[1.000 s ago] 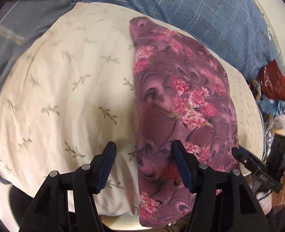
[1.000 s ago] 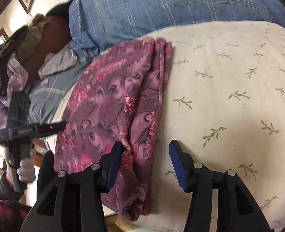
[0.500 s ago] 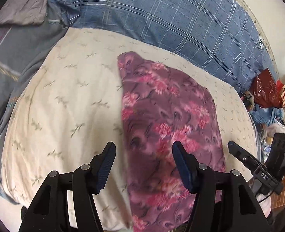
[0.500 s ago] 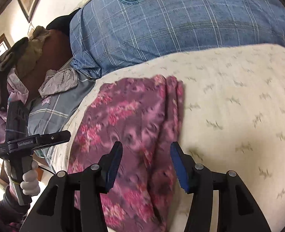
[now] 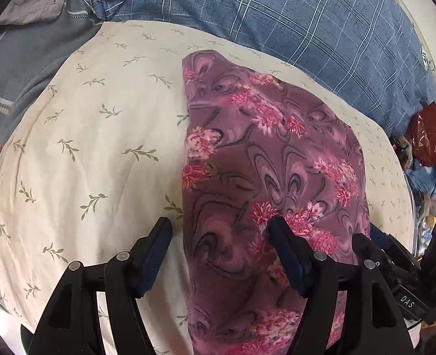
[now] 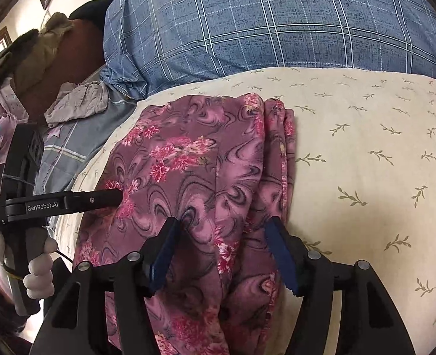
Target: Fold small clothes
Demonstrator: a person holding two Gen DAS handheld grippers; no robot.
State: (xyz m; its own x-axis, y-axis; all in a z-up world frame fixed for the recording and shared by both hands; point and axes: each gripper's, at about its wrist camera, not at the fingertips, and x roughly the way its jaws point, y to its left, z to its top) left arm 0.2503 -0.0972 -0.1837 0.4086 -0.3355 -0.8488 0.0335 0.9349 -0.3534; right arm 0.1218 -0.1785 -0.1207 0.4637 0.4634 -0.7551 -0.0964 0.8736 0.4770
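Since half a second ago both views have closed in on the purple floral garment [image 5: 274,177], which fills more of each picture; a second ago the left view sat about as near as it does at this moment. The garment itself lies in the same folded strip on the cream leaf-print cushion [image 5: 93,136], its layered edge unchanged.

In the left wrist view the left gripper [image 5: 220,251] hangs with its jaws wide apart, holding nothing. Its pad at 3 o'clock sits over the purple cloth while the other pad at 9 o'clock lies over bare cushion, so the garment's long straight edge runs between them. The garment stretches from 6 o'clock up toward 12.

In the right wrist view the right gripper [image 6: 220,248] is also spread wide and grips nothing. Both blue pads lie over the garment [image 6: 200,177], bracketing the stacked folds near its 3 o'clock edge. Whether either pad presses the cloth I cannot tell.

The left tool appears at 9 o'clock in the right view, its black tip over the garment's far side, held in a white-gloved hand [image 6: 37,269]. A blue plaid pillow [image 6: 277,26] lies at 12 o'clock behind the cushion. A crumpled grey cloth [image 6: 78,100] sits at 10 o'clock, and a red bag [image 5: 431,136] lies at 3 o'clock in the left view.
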